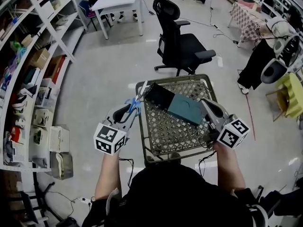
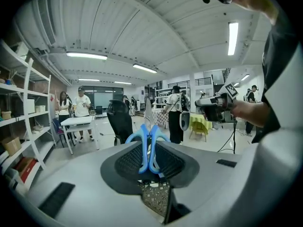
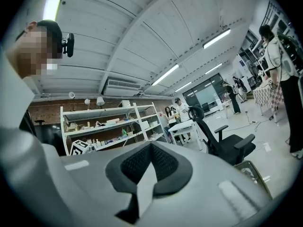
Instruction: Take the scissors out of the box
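The room is wide, with a glossy grey floor (image 1: 109, 65) and strip lights under a white ribbed ceiling. White shelving (image 1: 35, 56) loaded with boxes and small goods runs down the left side. A black office chair (image 1: 182, 44) stands mid-floor, a white table (image 1: 118, 1) lies beyond it, and a table under a checked cloth (image 1: 246, 18) sits at the far right. The gripper views show several people standing far off near the tables.

Just in front of the person stands a wire mesh basket (image 1: 176, 78). Inside it, toward the far side, lies a flat black box (image 1: 160, 97). A teal piece (image 1: 187, 109) overlaps the box's right end. It may be the box's lid, though the head view does not settle that. The rest of the mesh floor is bare.

The left gripper (image 1: 131, 109) is at the basket's left rim. Its jaws are clamped on the blue handles of the scissors (image 2: 143, 148), and the blades stick up past the tips. The scissors are out of the box and apart from it, up by the basket's far left corner.

The right gripper (image 1: 207, 105) is over the basket's right side, near the teal piece. Its jaws are closed together with nothing between them.
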A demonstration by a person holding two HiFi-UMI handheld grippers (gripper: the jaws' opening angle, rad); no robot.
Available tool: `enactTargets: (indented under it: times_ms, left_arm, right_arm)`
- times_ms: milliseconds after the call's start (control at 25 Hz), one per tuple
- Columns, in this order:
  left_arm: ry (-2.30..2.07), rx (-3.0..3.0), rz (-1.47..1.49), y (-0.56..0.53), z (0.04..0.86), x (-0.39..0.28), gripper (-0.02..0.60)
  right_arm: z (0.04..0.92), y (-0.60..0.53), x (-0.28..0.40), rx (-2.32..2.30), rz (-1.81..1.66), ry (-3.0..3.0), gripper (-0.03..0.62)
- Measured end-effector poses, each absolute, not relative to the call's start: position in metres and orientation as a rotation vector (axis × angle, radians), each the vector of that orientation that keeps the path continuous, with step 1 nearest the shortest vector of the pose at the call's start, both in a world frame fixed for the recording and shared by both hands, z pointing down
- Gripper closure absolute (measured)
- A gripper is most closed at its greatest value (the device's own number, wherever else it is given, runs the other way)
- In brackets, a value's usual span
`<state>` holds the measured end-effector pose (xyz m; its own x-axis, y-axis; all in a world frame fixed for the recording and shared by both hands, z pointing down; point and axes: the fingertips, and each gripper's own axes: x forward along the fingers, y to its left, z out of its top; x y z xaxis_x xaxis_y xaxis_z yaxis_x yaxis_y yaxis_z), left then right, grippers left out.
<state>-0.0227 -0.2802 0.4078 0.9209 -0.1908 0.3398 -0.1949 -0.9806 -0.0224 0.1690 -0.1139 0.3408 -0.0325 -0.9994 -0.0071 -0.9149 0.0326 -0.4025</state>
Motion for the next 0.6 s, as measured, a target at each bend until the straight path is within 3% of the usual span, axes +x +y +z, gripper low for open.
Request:
enactTargets:
  times_ms: [600]
  left_arm:
    - [-0.506, 3.012, 0.315, -0.286, 0.378, -0.020, 0.491]
  right_arm:
    - [0.330, -0.117, 0.185, -1.923, -0.283, 2.102, 0.585]
